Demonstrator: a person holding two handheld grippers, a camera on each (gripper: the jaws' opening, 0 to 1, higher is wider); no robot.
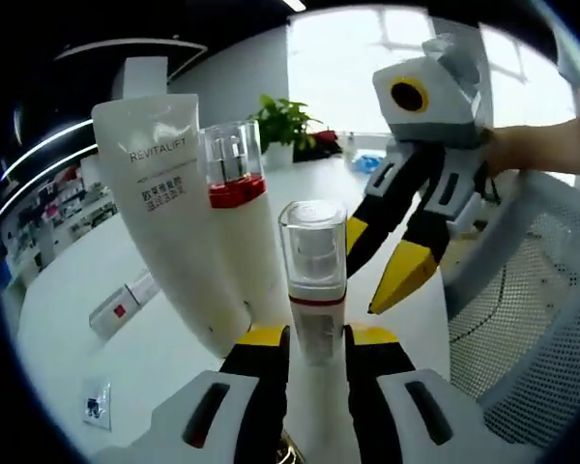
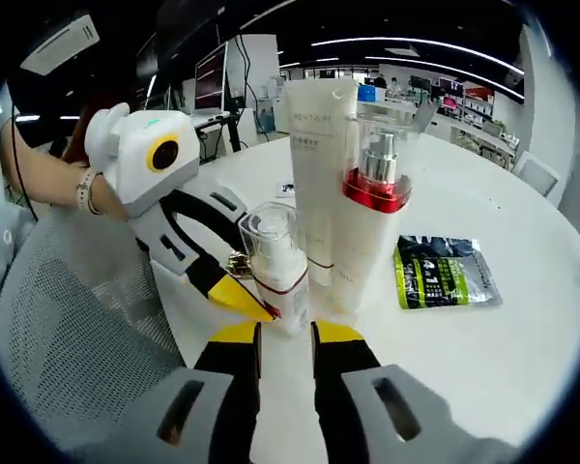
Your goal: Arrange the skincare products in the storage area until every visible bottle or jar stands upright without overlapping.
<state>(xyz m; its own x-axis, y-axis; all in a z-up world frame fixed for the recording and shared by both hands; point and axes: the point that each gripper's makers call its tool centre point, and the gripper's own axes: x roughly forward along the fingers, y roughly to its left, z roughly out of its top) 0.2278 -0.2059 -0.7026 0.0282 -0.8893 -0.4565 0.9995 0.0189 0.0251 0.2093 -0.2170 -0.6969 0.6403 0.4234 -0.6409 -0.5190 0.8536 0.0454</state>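
**Small pump bottle being set upright beside its two taller neighbours**

In the left gripper view, the left gripper (image 1: 316, 338) is clamping the small pump bottle (image 1: 313, 280) low on its body, the yellow-tipped jaws pressing in on both sides. The bottle is standing upright under its clear cap. In the right gripper view, the right gripper (image 2: 286, 333) is hovering just short of the same small pump bottle (image 2: 274, 266), its jaws sitting narrow with nothing between them; the left gripper (image 2: 234, 292) is reaching in from the side, its tips at the bottle's base.

Just behind the small pump bottle, the red-collared pump bottle (image 1: 240, 217) and the white tube (image 1: 159, 208) are both standing upright, very close to each other; whether they are touching is unclear. The round white table (image 2: 522, 358) is carrying all three. Beyond the small pump bottle on the tabletop, a green-and-black sachet (image 2: 443, 274) is lying flat, and a flat red-marked box (image 1: 123, 304) is resting beside the tube.

The step in hand looks like the placement of the small bottle. The next move probably calls for a gentle release, with the jaws opening straight outward so the bottle is not being tipped into its neighbours.
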